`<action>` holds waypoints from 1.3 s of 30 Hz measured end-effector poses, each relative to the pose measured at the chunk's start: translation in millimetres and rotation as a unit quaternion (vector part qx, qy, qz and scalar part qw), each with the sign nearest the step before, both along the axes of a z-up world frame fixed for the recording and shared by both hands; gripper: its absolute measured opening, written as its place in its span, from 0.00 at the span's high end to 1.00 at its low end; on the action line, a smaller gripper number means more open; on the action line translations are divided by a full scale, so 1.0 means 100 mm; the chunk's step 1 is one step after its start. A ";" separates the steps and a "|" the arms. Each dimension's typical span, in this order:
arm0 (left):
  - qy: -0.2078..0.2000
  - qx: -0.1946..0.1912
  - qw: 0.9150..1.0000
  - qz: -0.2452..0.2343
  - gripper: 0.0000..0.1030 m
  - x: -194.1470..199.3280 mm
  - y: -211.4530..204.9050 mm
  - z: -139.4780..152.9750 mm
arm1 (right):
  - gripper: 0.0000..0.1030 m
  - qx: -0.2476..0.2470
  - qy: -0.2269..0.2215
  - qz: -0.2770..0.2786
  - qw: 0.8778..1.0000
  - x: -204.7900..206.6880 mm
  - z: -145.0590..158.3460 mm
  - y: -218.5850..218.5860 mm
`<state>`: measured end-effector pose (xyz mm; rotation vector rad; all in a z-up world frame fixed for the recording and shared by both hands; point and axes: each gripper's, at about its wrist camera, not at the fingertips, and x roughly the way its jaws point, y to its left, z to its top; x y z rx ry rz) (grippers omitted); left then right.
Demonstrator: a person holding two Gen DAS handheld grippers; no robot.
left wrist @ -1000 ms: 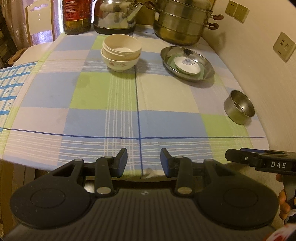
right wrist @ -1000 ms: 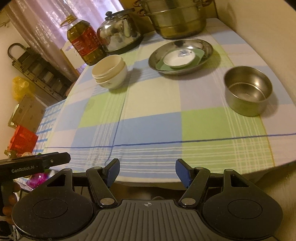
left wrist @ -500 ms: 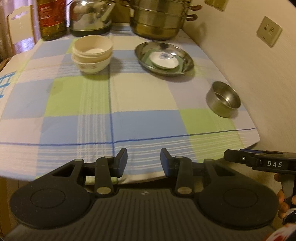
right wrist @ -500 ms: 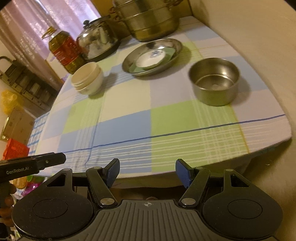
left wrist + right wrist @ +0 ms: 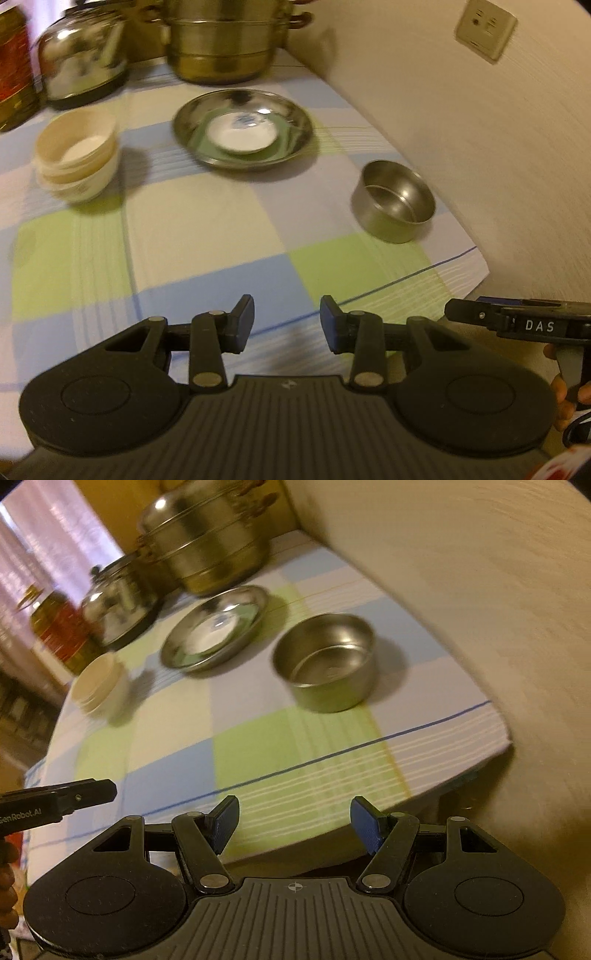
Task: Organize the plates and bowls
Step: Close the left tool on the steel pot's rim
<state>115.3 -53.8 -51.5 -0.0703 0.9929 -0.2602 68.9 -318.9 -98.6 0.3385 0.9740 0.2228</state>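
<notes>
Both my grippers, left gripper (image 5: 287,319) jaws narrowly parted, right gripper (image 5: 294,825) jaws wide, hold nothing above the worktop (image 5: 207,221); steel bowl (image 5: 325,661) near wall, stacked bowls (image 5: 77,155) and plate (image 5: 243,133) beyond.

Saucer (image 5: 242,133) in steel plate (image 5: 295,122), stacked bowls (image 5: 75,158) left, steel bowl (image 5: 393,201) right
</notes>
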 end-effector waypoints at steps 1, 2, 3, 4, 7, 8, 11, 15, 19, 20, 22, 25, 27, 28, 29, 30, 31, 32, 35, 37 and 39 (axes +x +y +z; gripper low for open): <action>-0.001 0.000 1.000 -0.009 0.66 0.06 -0.03 -0.01 | 0.35 -0.002 0.001 -0.010 1.000 0.02 0.00 -0.02; -0.003 0.001 1.000 -0.020 0.66 0.13 -0.06 -0.02 | 0.35 -0.005 0.002 -0.021 1.000 0.04 -0.01 -0.05; -0.004 0.002 1.000 -0.028 0.66 0.18 -0.09 -0.02 | 0.35 -0.007 0.003 -0.030 1.000 0.07 -0.01 -0.07; -0.007 0.002 0.999 -0.038 0.66 0.24 -0.12 -0.02 | 0.35 -0.009 0.002 -0.038 0.999 0.09 -0.01 -0.09; -0.010 0.007 0.998 -0.059 0.66 0.43 -0.19 -0.05 | 0.35 -0.010 0.001 -0.065 0.998 0.17 0.00 -0.13; -0.012 0.010 0.998 -0.066 0.66 0.49 -0.22 -0.06 | 0.35 -0.010 -0.001 -0.073 0.997 0.20 0.00 -0.15; -0.012 0.014 0.996 -0.084 0.66 0.67 -0.28 -0.09 | 0.35 -0.012 -0.003 -0.095 0.995 0.28 0.00 -0.18; -0.020 0.014 0.994 -0.109 0.66 0.88 -0.39 -0.10 | 0.35 -0.017 -0.006 -0.117 0.993 0.39 0.01 -0.19; -0.027 0.012 0.991 -0.131 0.66 1.04 -0.51 -0.11 | 0.35 -0.022 -0.012 -0.135 0.990 0.51 0.02 -0.20; -0.030 0.011 0.990 -0.135 0.66 1.08 -0.54 -0.11 | 0.35 -0.023 -0.014 -0.139 0.990 0.54 0.02 -0.20; -0.033 0.009 0.989 -0.143 0.66 1.16 -0.60 -0.11 | 0.35 -0.025 -0.015 -0.147 0.989 0.61 0.01 -0.20; -0.035 0.006 0.988 -0.152 0.66 1.27 -0.69 -0.13 | 0.35 -0.026 -0.018 -0.155 0.987 0.71 0.01 -0.20; -0.035 0.005 0.987 -0.156 0.66 1.35 -0.76 -0.16 | 0.35 -0.029 -0.022 -0.159 0.987 0.77 0.00 -0.20; -0.033 0.004 0.987 -0.156 0.66 1.38 -0.79 -0.18 | 0.35 -0.031 -0.021 -0.162 0.986 0.80 -0.01 -0.20; -0.032 0.003 0.987 -0.156 0.66 1.41 -0.81 -0.19 | 0.35 -0.033 -0.021 -0.164 0.986 0.82 -0.02 -0.20; -0.030 0.001 0.987 -0.158 0.66 1.44 -0.83 -0.21 | 0.35 -0.034 -0.023 -0.166 0.985 0.85 -0.03 -0.20; -0.027 0.000 0.987 -0.158 0.66 1.48 -0.86 -0.23 | 0.36 -0.035 -0.022 -0.167 0.985 0.87 -0.04 -0.20; -0.025 0.001 0.987 -0.159 0.66 1.51 -0.89 -0.26 | 0.36 -0.037 -0.022 -0.169 0.985 0.91 -0.06 -0.20; -0.021 0.005 0.986 -0.165 0.66 1.58 -0.97 -0.33 | 0.36 -0.044 -0.020 -0.175 0.983 1.00 -0.11 -0.21; -0.020 0.009 0.985 -0.169 0.66 1.62 -1.02 -0.38 | 0.36 -0.047 -0.018 -0.178 0.983 1.04 -0.15 -0.21; -0.016 0.012 0.985 -0.172 0.66 1.65 -1.06 -0.43 | 0.40 -0.047 -0.019 -0.178 0.983 1.09 -0.19 -0.21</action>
